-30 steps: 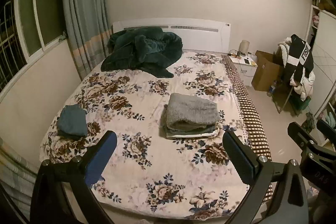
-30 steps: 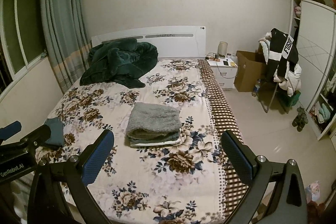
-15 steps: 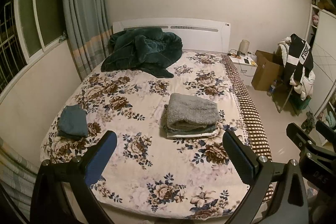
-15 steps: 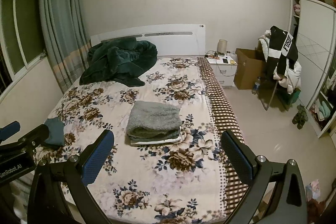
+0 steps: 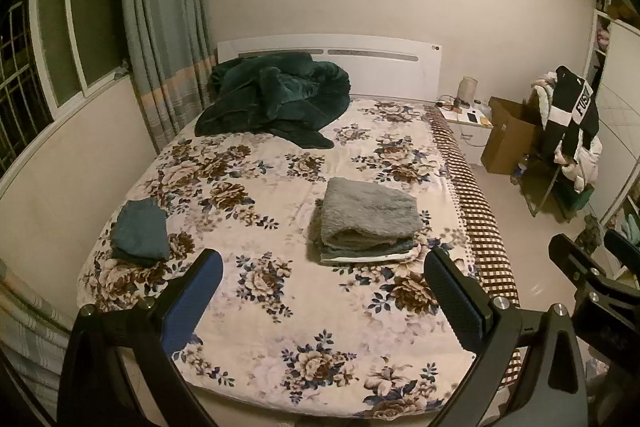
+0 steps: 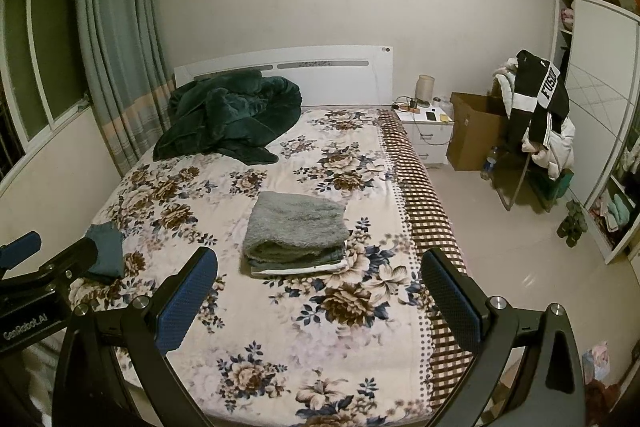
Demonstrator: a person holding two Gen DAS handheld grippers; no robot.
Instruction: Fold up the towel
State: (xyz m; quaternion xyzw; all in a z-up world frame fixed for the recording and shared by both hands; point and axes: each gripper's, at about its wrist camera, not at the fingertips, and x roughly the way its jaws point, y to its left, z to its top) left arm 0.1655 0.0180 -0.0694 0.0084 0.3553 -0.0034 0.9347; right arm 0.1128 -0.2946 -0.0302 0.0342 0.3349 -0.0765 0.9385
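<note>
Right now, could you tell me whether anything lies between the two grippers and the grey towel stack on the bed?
Nothing visible does. Only bare floral bedspread lies between the open left gripper, the open right gripper and the grey towel stack. The small teal folded cloth sits off to the left.

A wide bed with a cream floral cover (image 5: 280,307) fills the room. A crumpled dark green plush blanket (image 5: 276,99) lies at the far left by the white headboard (image 5: 380,67). Right of the bed — a white nightstand (image 6: 430,135), a brown cardboard box (image 6: 472,135), a clothes-draped chair (image 6: 536,131). Grey-green curtains (image 5: 164,27) hang far left.
</note>
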